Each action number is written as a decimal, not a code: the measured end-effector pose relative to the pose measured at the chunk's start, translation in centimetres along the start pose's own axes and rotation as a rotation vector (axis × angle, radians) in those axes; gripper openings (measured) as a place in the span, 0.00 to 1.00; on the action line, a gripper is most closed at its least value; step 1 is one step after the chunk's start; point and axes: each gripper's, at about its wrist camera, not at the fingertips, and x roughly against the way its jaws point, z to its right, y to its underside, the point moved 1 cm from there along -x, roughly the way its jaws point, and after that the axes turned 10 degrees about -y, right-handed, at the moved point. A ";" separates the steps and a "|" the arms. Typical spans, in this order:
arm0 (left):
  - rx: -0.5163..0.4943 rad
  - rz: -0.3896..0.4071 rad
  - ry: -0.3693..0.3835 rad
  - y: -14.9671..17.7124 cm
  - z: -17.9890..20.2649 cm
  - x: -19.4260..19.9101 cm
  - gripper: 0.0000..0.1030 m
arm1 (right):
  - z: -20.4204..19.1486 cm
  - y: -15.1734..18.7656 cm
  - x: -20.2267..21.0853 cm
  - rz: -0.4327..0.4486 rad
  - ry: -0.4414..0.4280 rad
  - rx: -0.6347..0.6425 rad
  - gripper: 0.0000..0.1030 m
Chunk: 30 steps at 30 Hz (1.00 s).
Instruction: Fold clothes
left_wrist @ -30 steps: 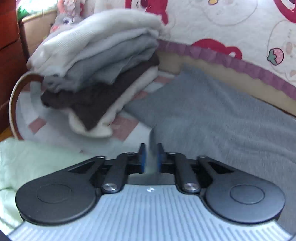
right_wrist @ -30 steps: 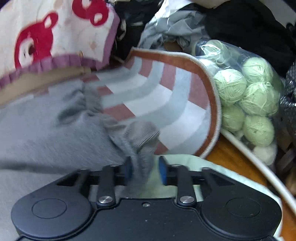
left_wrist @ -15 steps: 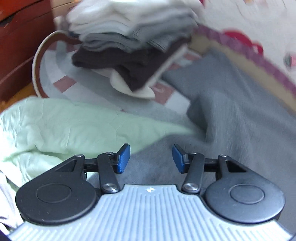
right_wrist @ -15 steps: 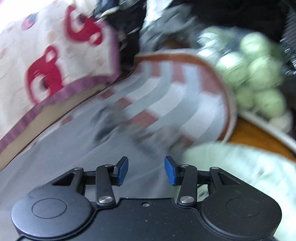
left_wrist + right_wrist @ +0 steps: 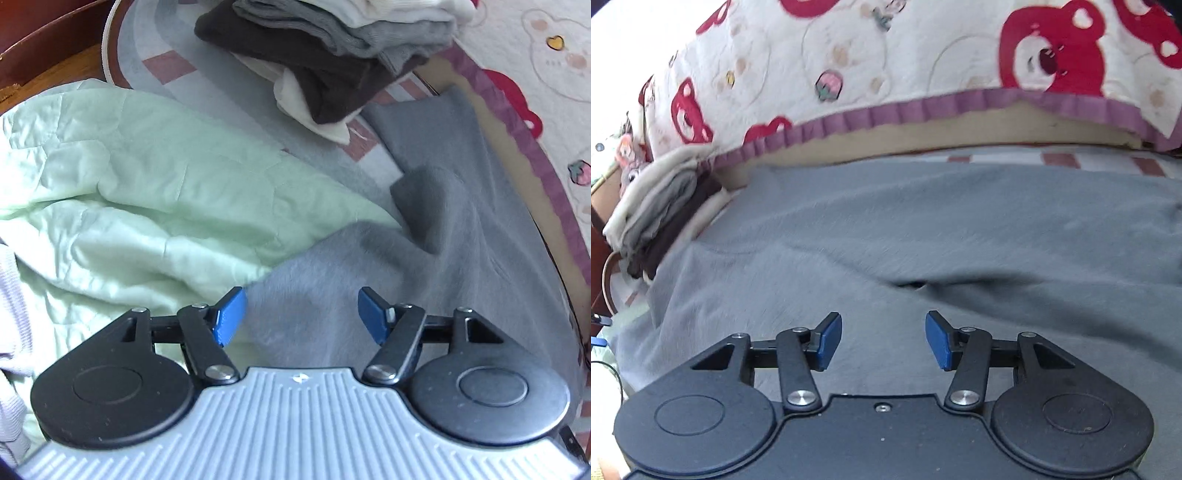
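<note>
— Where's the grey garment [image 5: 923, 229] lying?

— Spread across the striped rug [image 5: 192, 62], right under both tools; from the right gripper [image 5: 883, 339] it stretches wide, its long axis running left to right along the foot of the bear-print bedcover [image 5: 886, 66]; there's a ridge of slack cloth just ahead of that gripper's tips, and I can't tell whether it's a fold or only a wrinkle.

— And on the other side?

— The left gripper [image 5: 299, 314] hangs over the garment's near left part, where the grey cloth overlaps the pale green quilt [image 5: 129, 177]; a turned-up corner stands ahead of it and a little to its right; the stack of folded clothes [image 5: 332, 55] sits beyond that, touching the garment's far edge.

— Are they holding anything?

— No; both pairs of blue pads are spread wide with only cloth below them, nothing pinched.

— Which is nearer the work?

— I'd judge them about even; each points down and forward at the cloth, the left at the edge by the quilt, the right at the broad middle.
</note>
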 end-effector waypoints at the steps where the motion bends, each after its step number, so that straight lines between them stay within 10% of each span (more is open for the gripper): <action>1: -0.009 -0.006 0.001 0.0 0.0 0.0 0.67 | 0.0 0.2 -0.3 -0.008 -0.003 -0.013 0.54; 10: -0.262 -0.057 -0.109 0.6 2.0 -0.4 0.74 | 2.4 1.8 2.8 -0.039 0.120 -0.031 0.54; 13: -0.121 -0.237 0.050 0.6 1.6 -2.3 0.74 | 4.3 2.0 4.1 -0.024 0.185 -0.039 0.54; 20: -0.116 -0.231 -0.096 0.4 2.9 -6.1 0.76 | 9.2 1.2 7.2 0.125 0.276 -0.328 0.54; 22: -0.098 -0.216 -0.096 0.2 2.8 -6.3 0.69 | 9.6 1.4 8.1 0.147 0.288 -0.324 0.54; 25: -0.077 -0.131 -0.041 -0.1 2.4 -5.0 0.09 | 11.0 2.2 8.4 0.142 0.318 -0.339 0.54; 30: -0.188 0.189 -0.023 1.2 4.5 1.3 0.04 | 10.8 3.2 8.7 0.122 0.274 -0.277 0.54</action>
